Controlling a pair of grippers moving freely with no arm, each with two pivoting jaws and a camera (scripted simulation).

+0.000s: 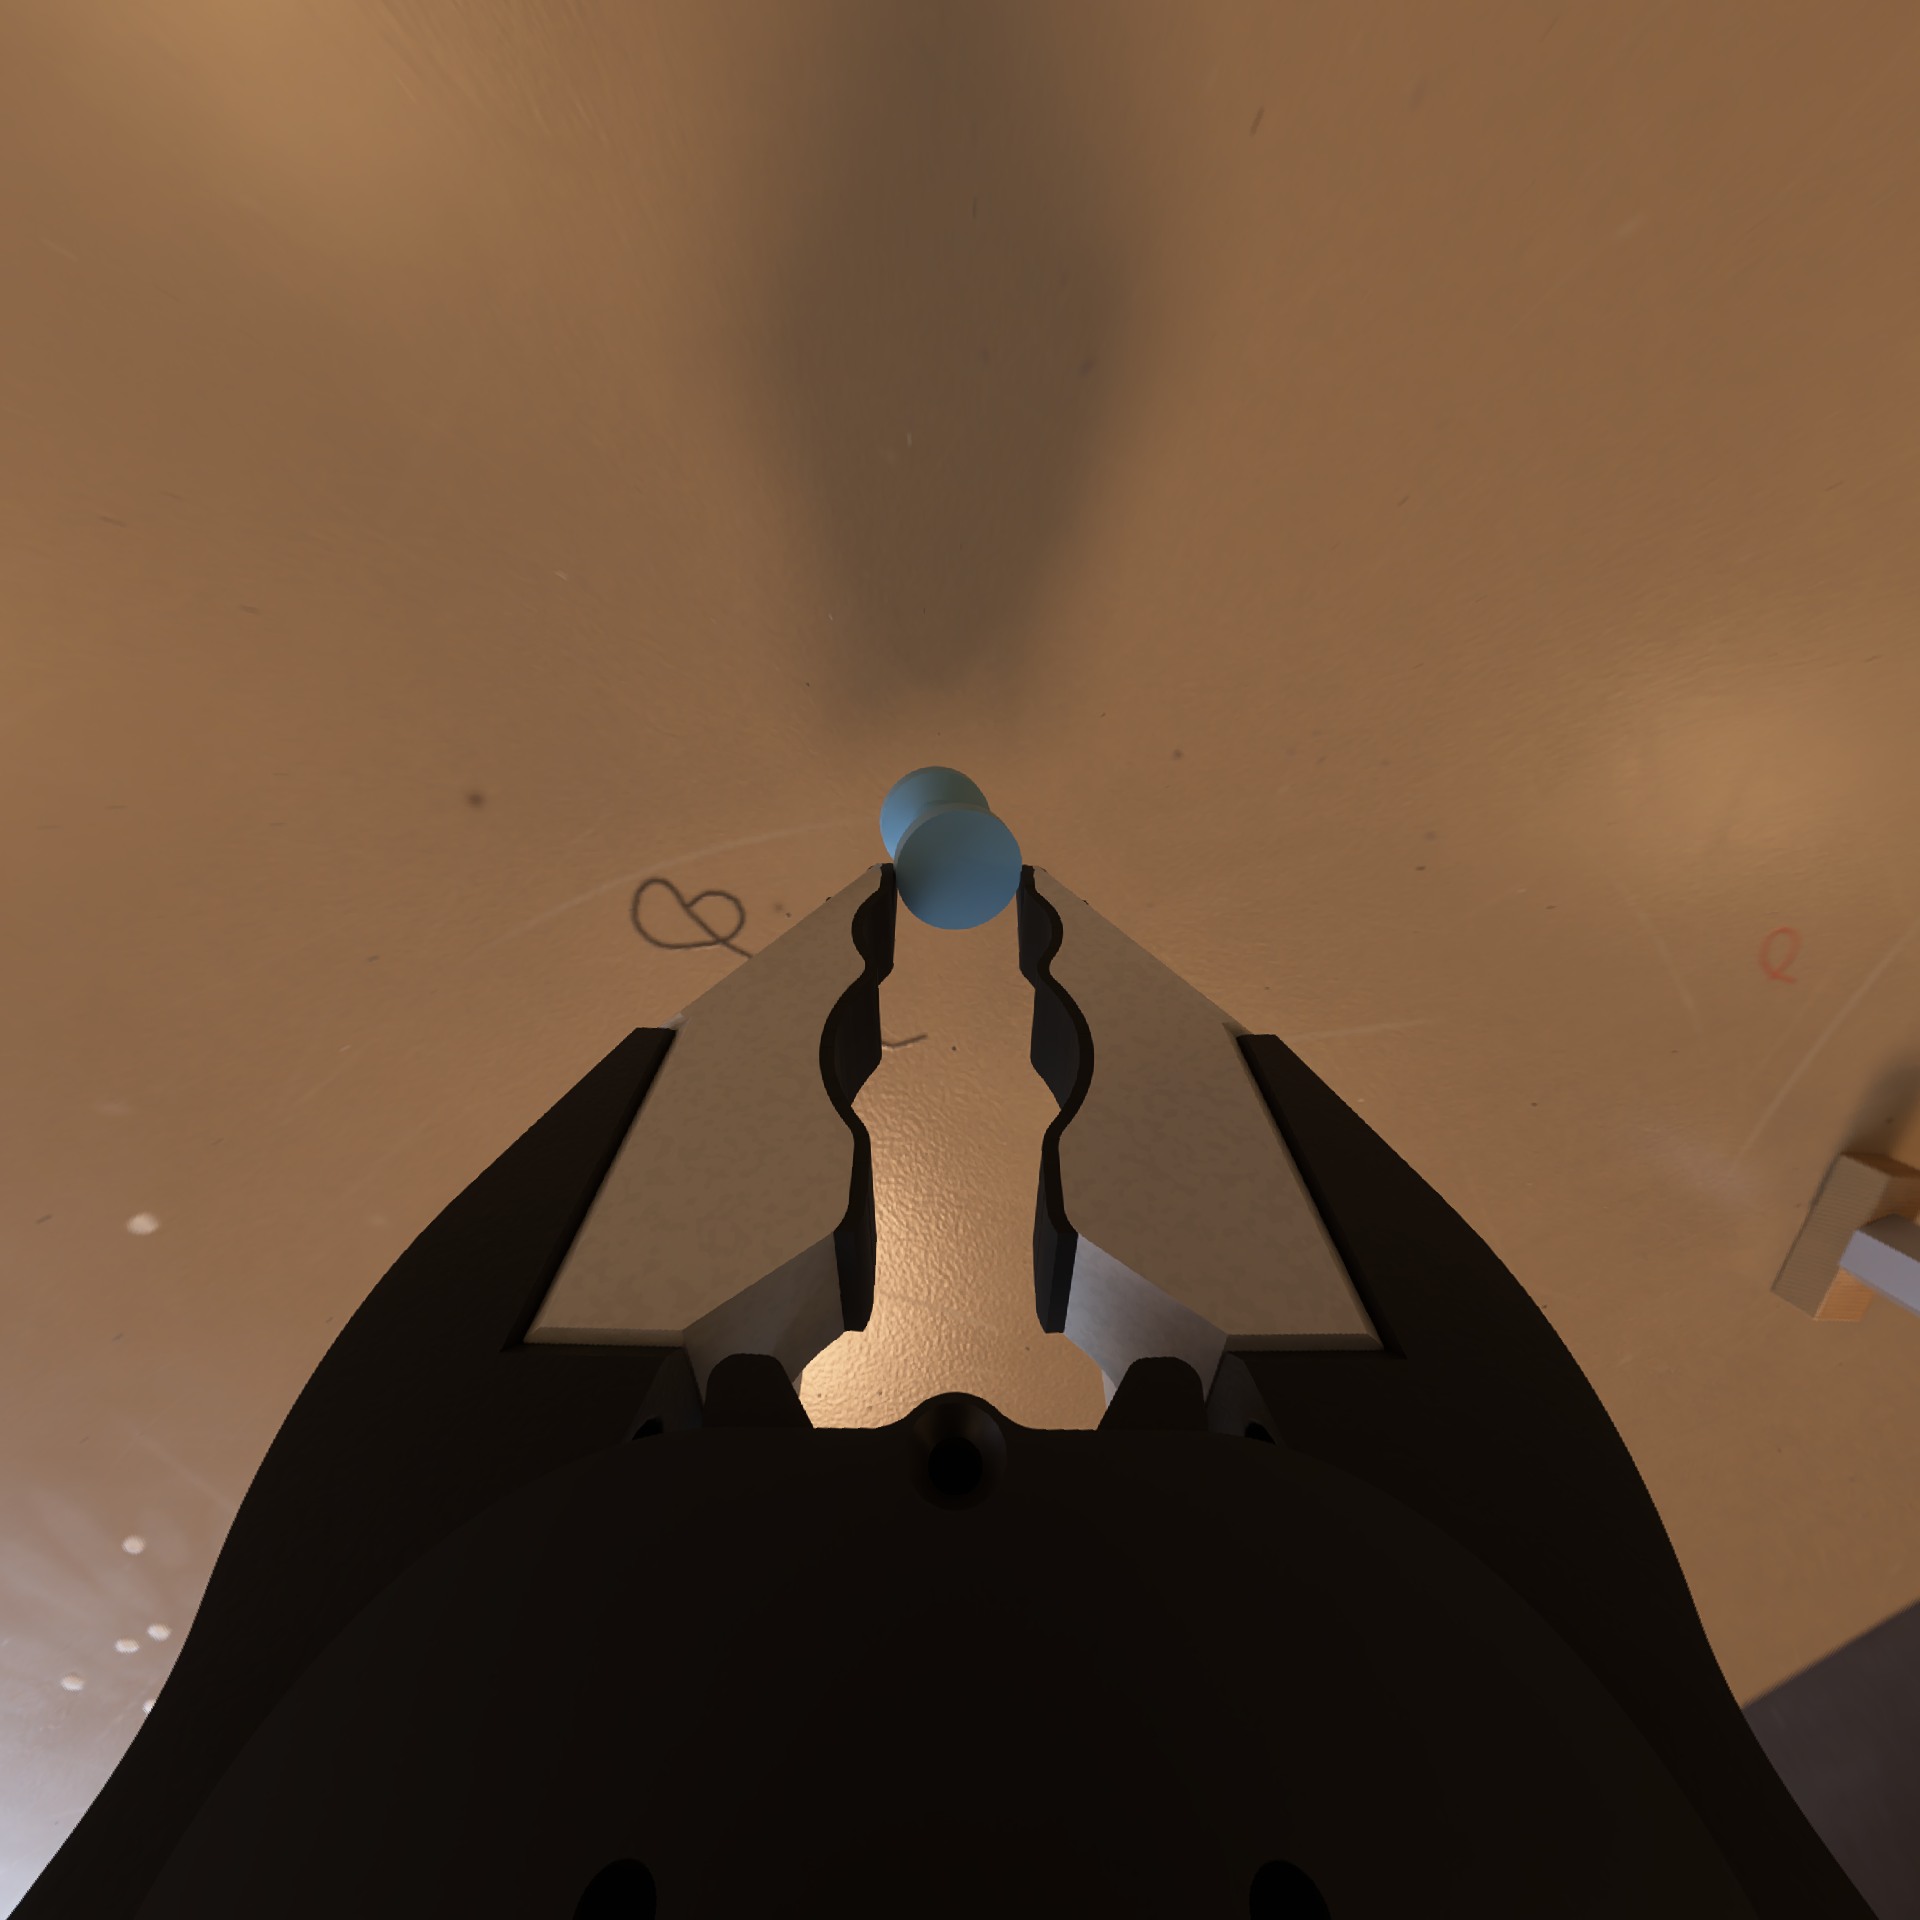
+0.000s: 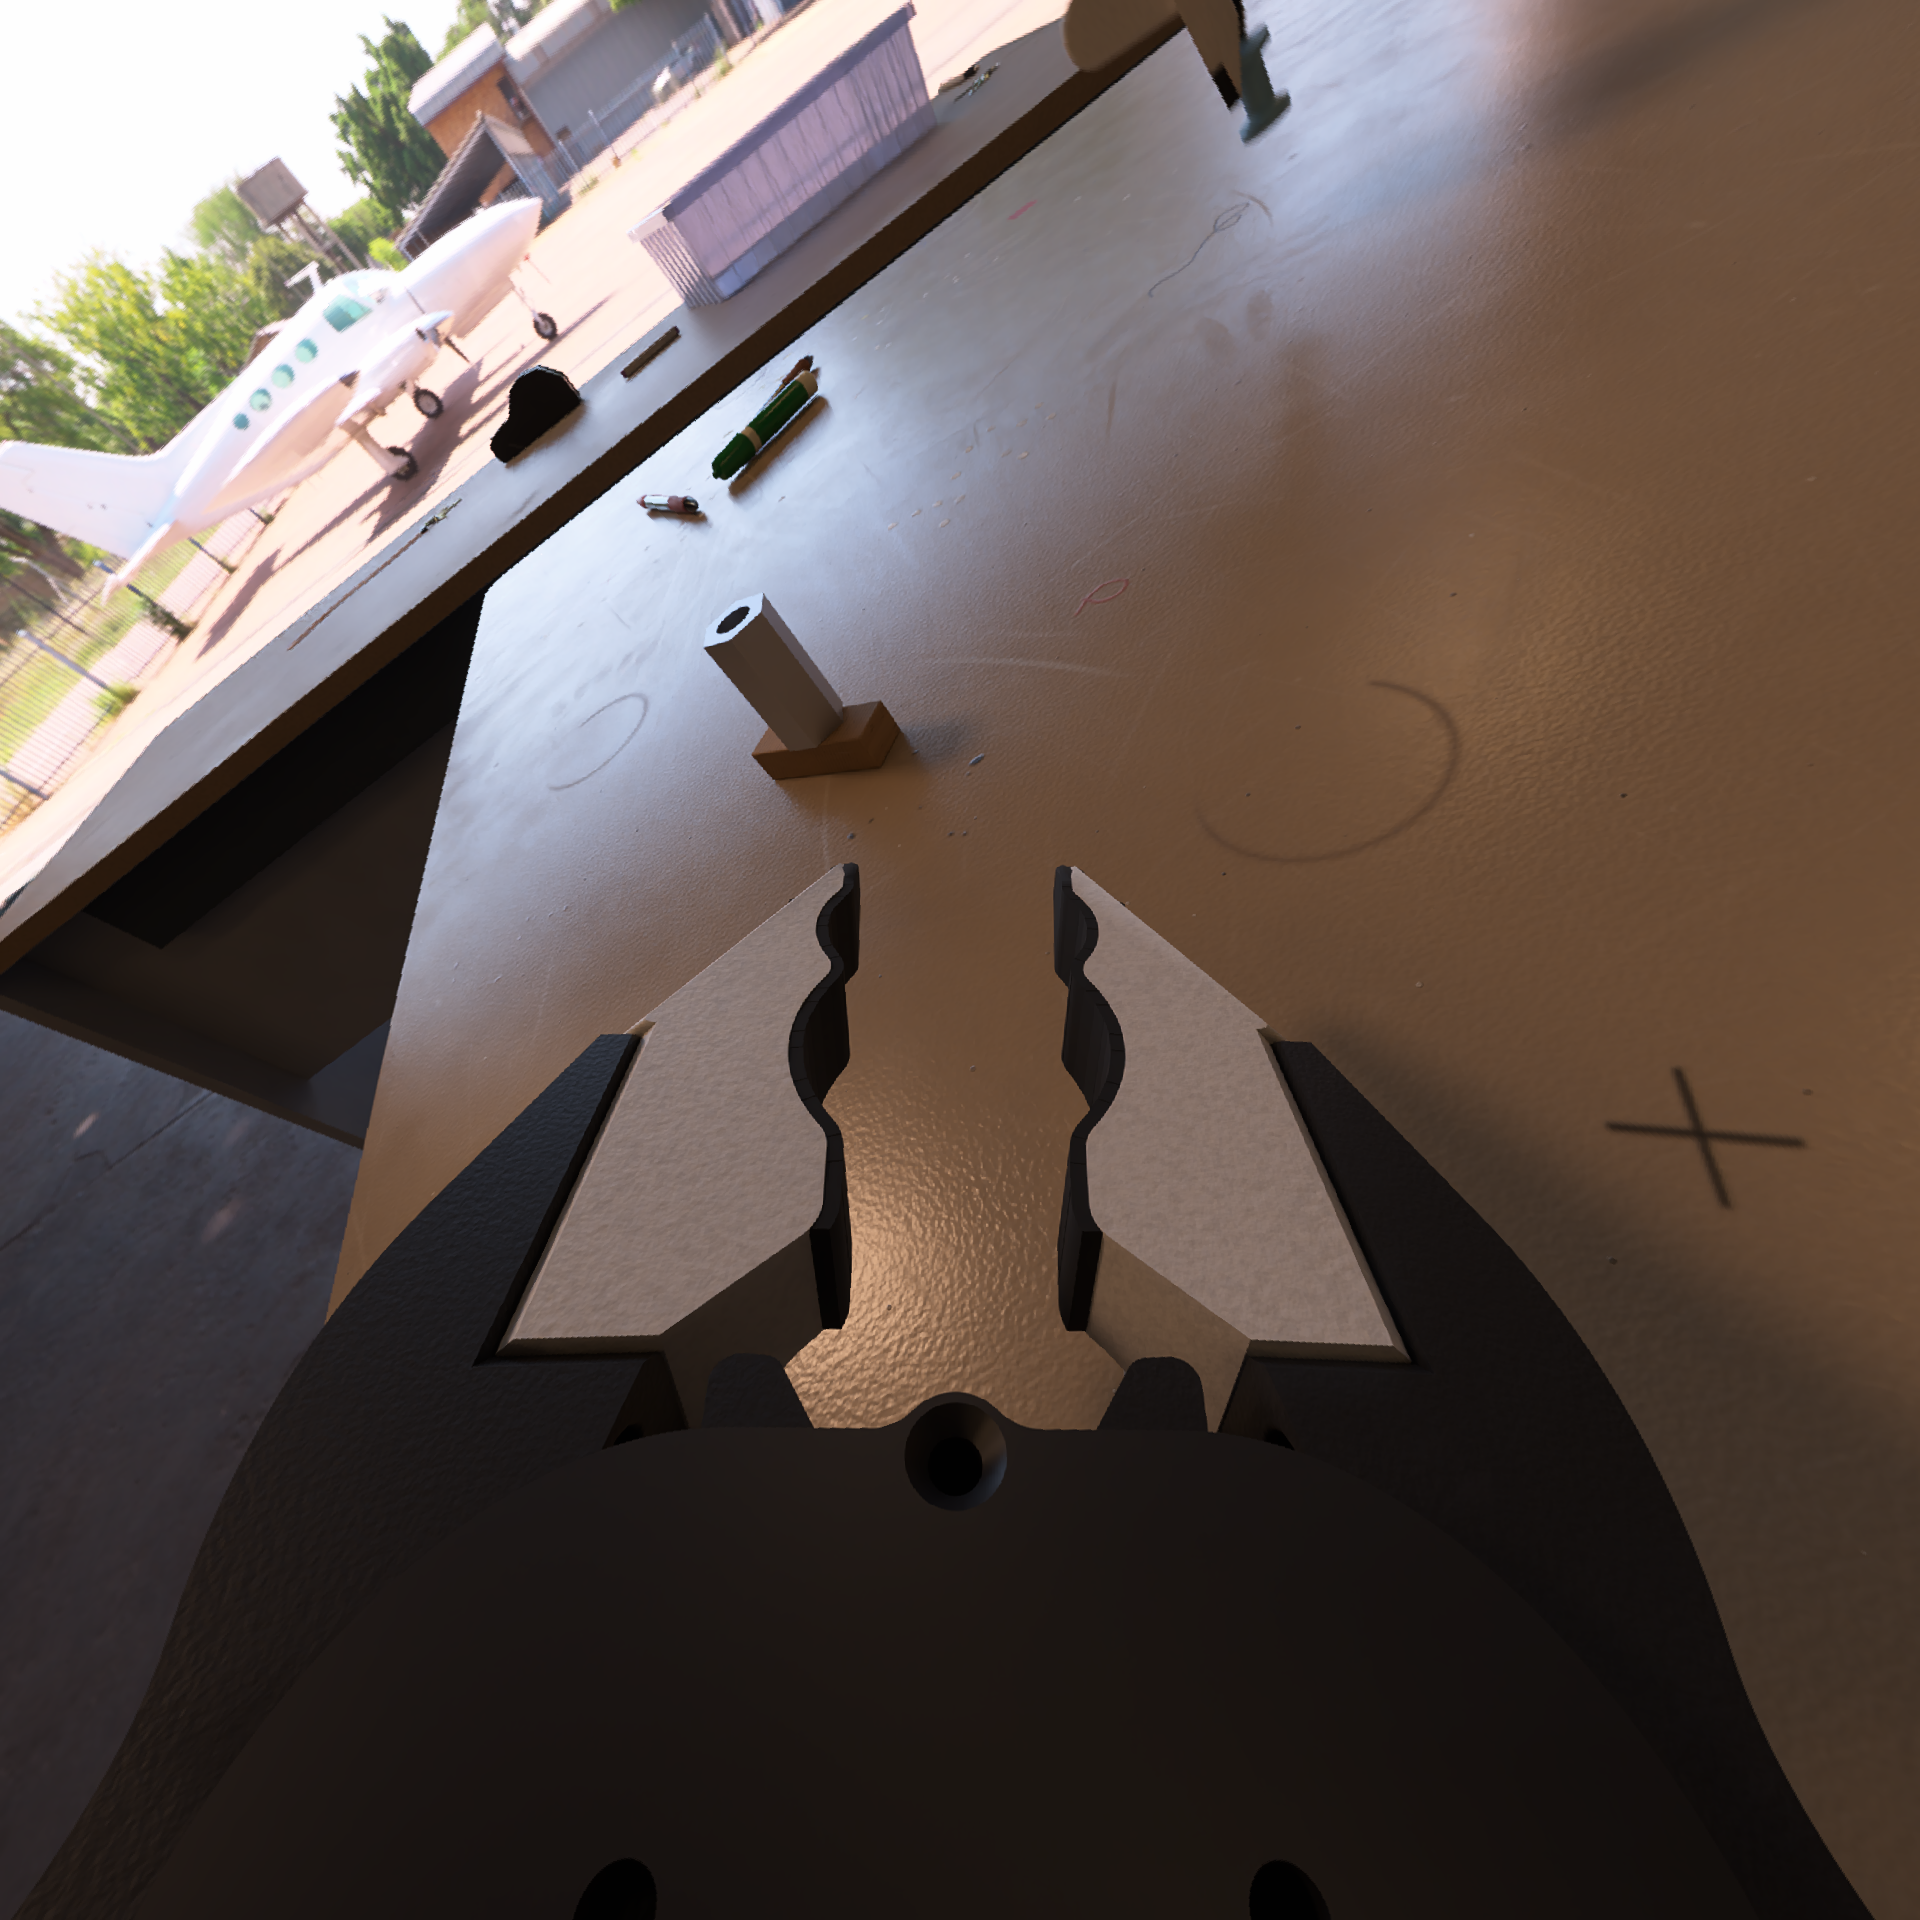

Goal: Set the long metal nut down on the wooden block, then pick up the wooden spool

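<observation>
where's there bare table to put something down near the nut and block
Bare tabletop lies right of the grey hexagonal metal nut standing on the tan wooden block, and between the block and the open right gripper. It is crowded beyond the nut, where a green marker and small red stick lie by the table's far edge.

Left wrist view: dim, warm light. A broad soft shadow (image 1: 935, 436) runs up the table (image 1: 312, 520); specular glare (image 1: 956, 1299) shows between the fingers. Right wrist view: brighter, daylight entering from the upper left, sky (image 2: 125, 125) overexposed, tabletop (image 2: 1351, 520) sheen cool. Both sharp, with wide-angle bending at the edges
</observation>
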